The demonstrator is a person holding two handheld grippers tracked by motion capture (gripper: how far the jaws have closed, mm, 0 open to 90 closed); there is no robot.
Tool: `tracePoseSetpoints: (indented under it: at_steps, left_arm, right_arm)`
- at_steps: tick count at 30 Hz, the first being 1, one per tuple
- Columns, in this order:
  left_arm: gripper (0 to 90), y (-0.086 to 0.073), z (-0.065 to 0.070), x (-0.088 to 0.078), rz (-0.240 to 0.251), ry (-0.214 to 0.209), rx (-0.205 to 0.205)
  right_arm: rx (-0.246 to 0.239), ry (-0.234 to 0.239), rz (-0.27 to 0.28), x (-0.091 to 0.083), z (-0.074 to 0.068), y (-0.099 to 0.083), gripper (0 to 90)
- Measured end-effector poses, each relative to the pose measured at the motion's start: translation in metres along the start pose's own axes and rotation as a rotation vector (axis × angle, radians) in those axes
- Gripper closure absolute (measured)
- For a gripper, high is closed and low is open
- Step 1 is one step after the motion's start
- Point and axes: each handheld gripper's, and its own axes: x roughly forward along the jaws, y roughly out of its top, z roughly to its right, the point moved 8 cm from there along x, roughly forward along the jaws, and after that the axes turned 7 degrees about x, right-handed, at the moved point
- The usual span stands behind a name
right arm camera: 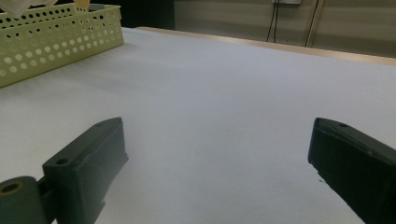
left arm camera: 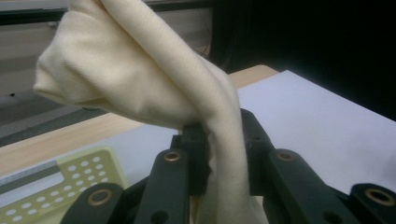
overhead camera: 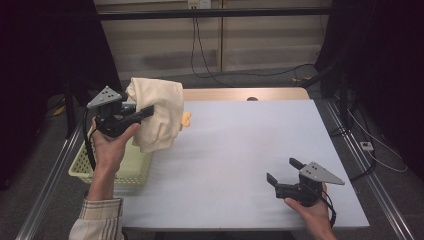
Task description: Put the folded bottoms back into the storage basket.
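Observation:
A cream cloth [overhead camera: 160, 112] hangs bunched above the table's left side, with my left gripper [overhead camera: 146, 111] shut on it. In the left gripper view the cloth [left arm camera: 140, 70] rises in folds from between the black jaws and drapes to the left; my left gripper [left arm camera: 223, 135] pinches a narrow strand of it. Near the table's front right my right gripper [overhead camera: 283, 170] rests low in a hand, open and holding nothing. Its own view shows my right gripper [right arm camera: 217, 140] with its jaws wide apart over bare white table.
A pale green perforated basket [overhead camera: 131, 167] sits at the table's left edge below the cloth, also seen as the basket [right arm camera: 56, 39]. A small orange thing [overhead camera: 186, 119] lies on the white table top [overhead camera: 240, 150] beside the cloth. Cables run on the floor behind.

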Motion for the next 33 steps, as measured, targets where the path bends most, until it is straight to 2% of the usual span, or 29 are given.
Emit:
tracePoseSetpoints:
  at_steps: [5,10,21,26,33]
  left_arm:
    - [76.6,0.005,-0.006,-0.014,0.017,0.013,0.005]
    - [76.6,0.001,-0.012,-0.024,0.020,0.036,0.003]
    - [76.6,-0.005,-0.020,-0.047,0.001,0.064,0.011]
    - [76.6,-0.008,-0.027,-0.058,0.019,0.075,-0.007]
    - [76.6,-0.013,-0.032,-0.065,0.012,0.080,-0.012]
  right_arm:
    - [-0.001,0.000,-0.001,0.000,0.000,0.000,4.1]
    - [0.002,-0.001,-0.001,0.000,0.000,0.000,4.1]
    - [0.002,-0.002,-0.001,0.000,-0.001,0.000,4.1]
    - [0.001,-0.001,-0.004,0.001,-0.001,0.000,4.1]
    - [0.001,-0.001,-0.003,0.001,-0.001,0.000,4.2]
